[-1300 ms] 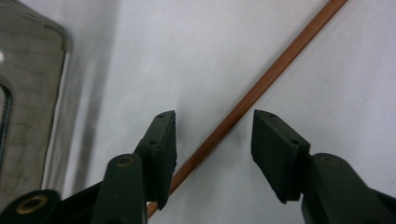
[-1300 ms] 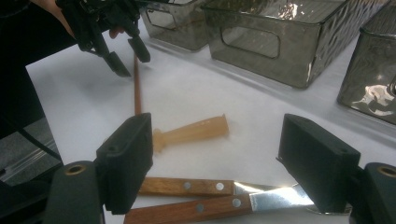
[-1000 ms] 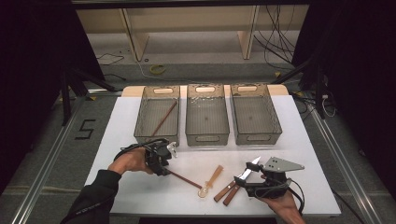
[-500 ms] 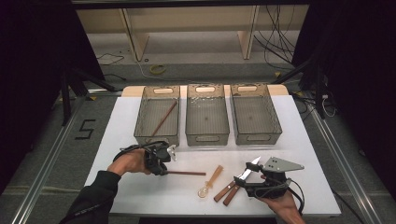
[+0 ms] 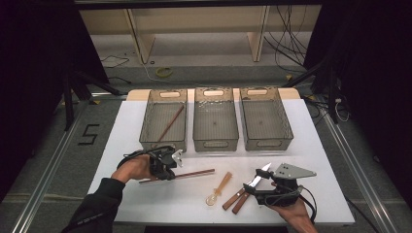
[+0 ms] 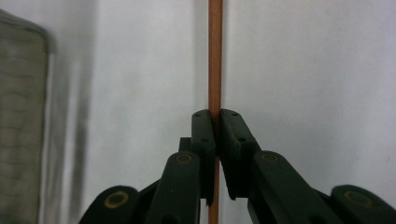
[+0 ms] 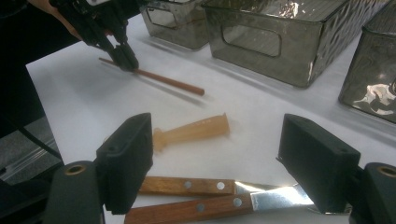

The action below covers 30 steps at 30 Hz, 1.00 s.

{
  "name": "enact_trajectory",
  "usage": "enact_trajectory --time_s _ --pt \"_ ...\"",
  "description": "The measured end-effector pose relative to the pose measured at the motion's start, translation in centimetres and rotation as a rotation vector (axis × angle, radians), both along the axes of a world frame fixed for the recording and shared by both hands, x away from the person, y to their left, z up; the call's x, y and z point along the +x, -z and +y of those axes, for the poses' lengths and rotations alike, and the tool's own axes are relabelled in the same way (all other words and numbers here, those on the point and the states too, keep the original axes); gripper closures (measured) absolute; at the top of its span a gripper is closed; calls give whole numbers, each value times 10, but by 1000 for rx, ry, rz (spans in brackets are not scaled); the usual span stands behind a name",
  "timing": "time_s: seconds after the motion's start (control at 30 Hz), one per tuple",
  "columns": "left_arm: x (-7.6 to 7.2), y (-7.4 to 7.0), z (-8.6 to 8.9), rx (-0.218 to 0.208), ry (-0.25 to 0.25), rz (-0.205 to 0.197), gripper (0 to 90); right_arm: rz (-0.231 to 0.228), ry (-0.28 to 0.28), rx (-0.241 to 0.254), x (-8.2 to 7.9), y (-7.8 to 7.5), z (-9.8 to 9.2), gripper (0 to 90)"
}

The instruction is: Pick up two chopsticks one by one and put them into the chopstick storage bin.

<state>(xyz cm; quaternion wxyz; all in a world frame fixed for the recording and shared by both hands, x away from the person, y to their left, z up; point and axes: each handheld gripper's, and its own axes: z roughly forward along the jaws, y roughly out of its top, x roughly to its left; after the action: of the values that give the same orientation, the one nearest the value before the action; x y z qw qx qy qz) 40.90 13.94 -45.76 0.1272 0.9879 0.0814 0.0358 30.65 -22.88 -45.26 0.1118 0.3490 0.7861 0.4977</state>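
Note:
My left gripper is shut on a thin brown wooden stick, its jaws having just been closing onto it. The stick lies across the white table toward the right, and it also appears in the right gripper view as the stick held by the left gripper. My right gripper is open and hovers over two wooden-handled knives. A translucent amber spoon lies just left of the knives.
Three smoky see-through bins stand in a row at the back: the left bin holds another brown stick, beside the middle bin and the right bin. The table's front edge runs close below both hands.
The left jaws closed on the stick. The stick's far end swung away from the spoon, from slanting toward the front to lying nearly level. Both hands stayed in place.

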Motion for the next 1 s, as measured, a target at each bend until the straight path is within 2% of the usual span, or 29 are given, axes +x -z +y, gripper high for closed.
enact_trajectory --time_s 0.13,0.27,0.33,0.43,0.57,0.73,1.0 --pt "-1 -10 3 -47 -44 -15 840 1 2 1 0 0 0 270" --pt "3 -20 9 -82 -111 -25 840 0 0 0 0 0 0 270" --pt "4 -24 10 -121 -153 -26 840 1 0 0 0 0 0 270" --pt "6 -29 12 -140 -182 -36 840 1 1 0 0 0 0 270" --pt "10 -37 15 -185 -236 -50 840 1 1 1 0 0 0 270" --pt "13 -47 16 -213 -271 -67 840 2 2 1 0 0 0 270" --pt "25 -68 21 -286 -346 -111 841 3 2 2 0 0 0 270"
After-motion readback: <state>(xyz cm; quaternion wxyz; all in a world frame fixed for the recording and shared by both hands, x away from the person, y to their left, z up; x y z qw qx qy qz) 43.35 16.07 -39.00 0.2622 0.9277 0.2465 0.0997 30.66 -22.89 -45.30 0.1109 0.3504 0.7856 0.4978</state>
